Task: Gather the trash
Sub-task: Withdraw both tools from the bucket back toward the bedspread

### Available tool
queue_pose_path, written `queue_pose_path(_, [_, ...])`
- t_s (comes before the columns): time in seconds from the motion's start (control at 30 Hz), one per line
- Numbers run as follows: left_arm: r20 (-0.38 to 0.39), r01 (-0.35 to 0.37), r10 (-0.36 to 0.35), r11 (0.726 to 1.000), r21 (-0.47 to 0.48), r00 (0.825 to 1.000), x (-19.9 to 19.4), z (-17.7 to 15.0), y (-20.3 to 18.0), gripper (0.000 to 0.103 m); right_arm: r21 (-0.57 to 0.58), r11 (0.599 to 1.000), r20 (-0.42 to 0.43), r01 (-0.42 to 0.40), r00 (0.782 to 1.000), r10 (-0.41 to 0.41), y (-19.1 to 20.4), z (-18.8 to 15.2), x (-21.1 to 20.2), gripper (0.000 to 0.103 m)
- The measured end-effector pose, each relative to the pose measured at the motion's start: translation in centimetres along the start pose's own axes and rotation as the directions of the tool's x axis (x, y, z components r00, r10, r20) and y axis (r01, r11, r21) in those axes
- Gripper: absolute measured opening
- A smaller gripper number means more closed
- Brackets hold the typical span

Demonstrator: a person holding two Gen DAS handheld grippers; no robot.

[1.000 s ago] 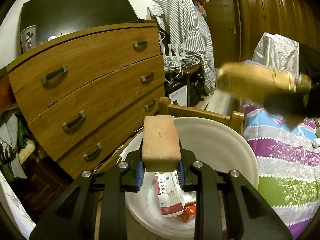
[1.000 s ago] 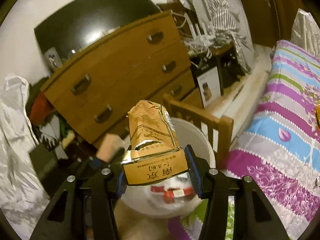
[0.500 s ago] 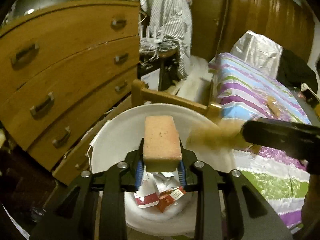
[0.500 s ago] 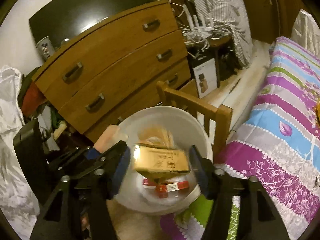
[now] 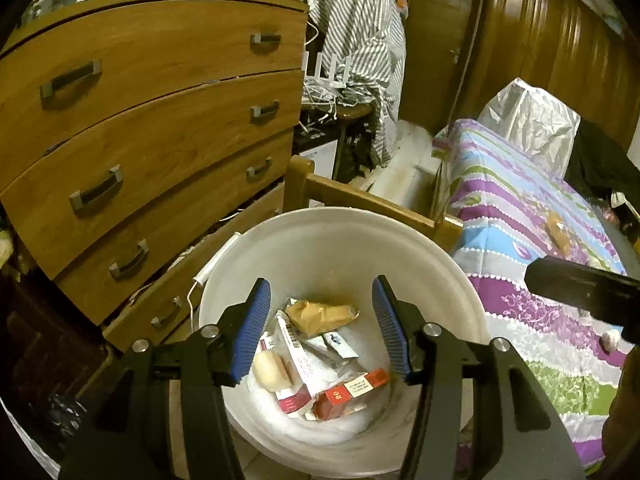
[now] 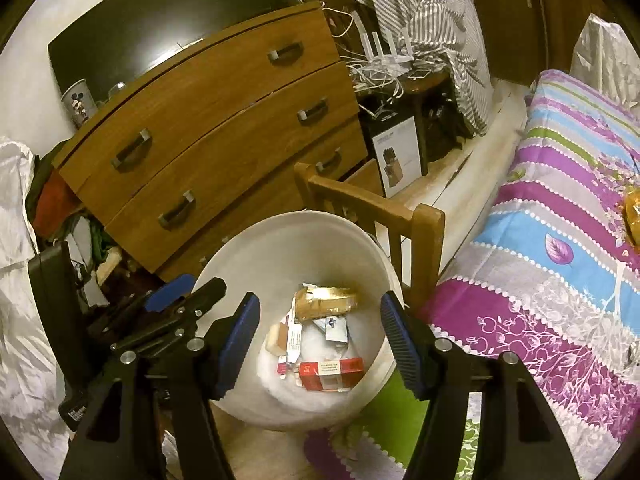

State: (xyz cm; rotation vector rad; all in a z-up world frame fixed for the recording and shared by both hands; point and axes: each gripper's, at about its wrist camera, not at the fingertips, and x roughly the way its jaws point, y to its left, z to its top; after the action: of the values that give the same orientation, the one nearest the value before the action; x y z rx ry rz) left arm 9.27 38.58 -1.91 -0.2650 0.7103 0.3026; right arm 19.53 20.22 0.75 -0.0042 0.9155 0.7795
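Note:
A white bucket (image 5: 336, 236) (image 6: 288, 236) stands on the floor between the dresser and the bed. It holds a crumpled gold carton (image 5: 320, 314) (image 6: 326, 300), a pale sponge (image 5: 272, 370) (image 6: 274, 338), a red box (image 5: 352, 394) (image 6: 332, 368) and white packets. My left gripper (image 5: 322, 328) is open and empty above the bucket; it also shows in the right wrist view (image 6: 172, 300). My right gripper (image 6: 318, 348) is open and empty above the bucket; its body shows in the left wrist view (image 5: 580, 290).
A wooden dresser (image 5: 152, 128) (image 6: 224, 128) stands to the left. A wooden chair back (image 5: 360, 204) (image 6: 372, 208) is behind the bucket. A bed with a striped cover (image 5: 532, 240) (image 6: 560, 240) lies right, with an orange wrapper (image 5: 560, 232) (image 6: 632, 216) on it.
Both grippers have opened. The sponge fell from the left gripper and the gold carton from the right gripper into the bucket.

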Motion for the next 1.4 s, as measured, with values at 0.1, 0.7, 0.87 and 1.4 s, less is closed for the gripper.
queue_pose_path(0.1, [0.019, -0.01, 0.01, 1.0, 0.0, 1.0, -0.6, 0.0, -0.5, 0.051, -0.009, 1.0, 0.019, 0.024, 1.0, -0.024, -0.2, -0.4, -0.5, 0.064])
queue_pose_path(0.7, [0.213, 0.096, -0.128, 0.984, 0.151, 0.969, -6.4, -3.3, -14.8, 0.082, -0.021, 0.923, 0.488, 0.385, 0.809, -0.327, -8.4, -7.3, -13.9, 0.064])
queue_pose_path(0.87, [0.147, 0.176, -0.218, 0.951, 0.253, 0.965, -4.9, -5.1, -20.7, 0.083, 0.06, 0.892, 0.497, 0.448, 0.761, -0.416, -15.3, -9.7, -18.2, 0.065])
queue_pose_path(1.4, [-0.196, 0.494, -0.469, 0.684, 0.536, 0.861, 3.3, -9.8, -35.1, 0.083, 0.328, 0.837, 0.26, 0.437, 0.81, -0.525, -42.1, -16.7, -25.9, 0.061])
